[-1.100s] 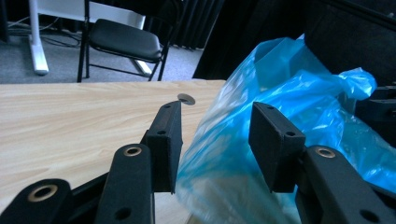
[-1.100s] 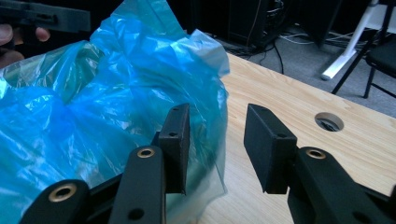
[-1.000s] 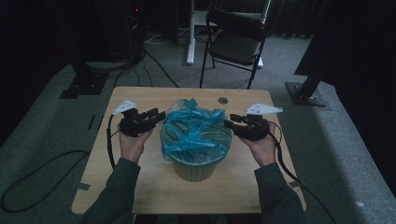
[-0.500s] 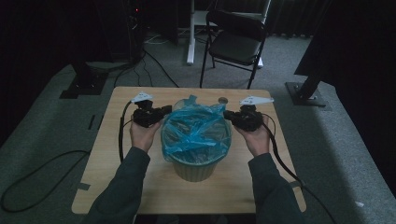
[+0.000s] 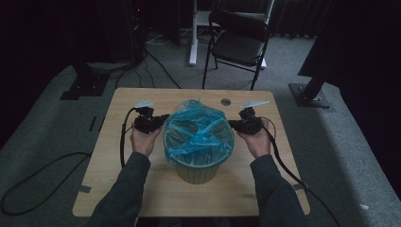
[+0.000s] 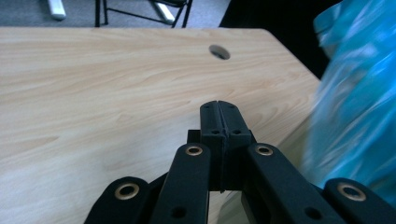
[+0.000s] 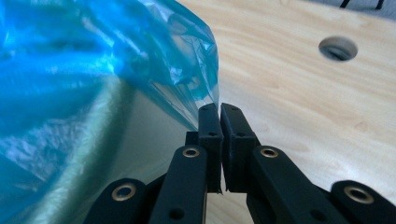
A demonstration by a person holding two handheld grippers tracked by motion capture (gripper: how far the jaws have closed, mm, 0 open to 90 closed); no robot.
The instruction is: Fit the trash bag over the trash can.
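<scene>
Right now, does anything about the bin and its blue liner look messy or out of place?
Yes. The blue liner is not fitted over the bin: it bunches and crumples across the opening, with a loose corner sticking up at the far rim. The bin stands upright on the table, and nothing looks spilled or broken.

Left gripper (image 5: 160, 119) and right gripper (image 5: 234, 124): jaws just closed, pointing inward.

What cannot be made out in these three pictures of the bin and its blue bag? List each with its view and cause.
- Inside of the bin: high view, covered by the blue bag.
- Bag detail: left gripper view, blurred and cut off by the right edge.
- Whether the right gripper pinches film: right gripper view, too close to tell.
</scene>
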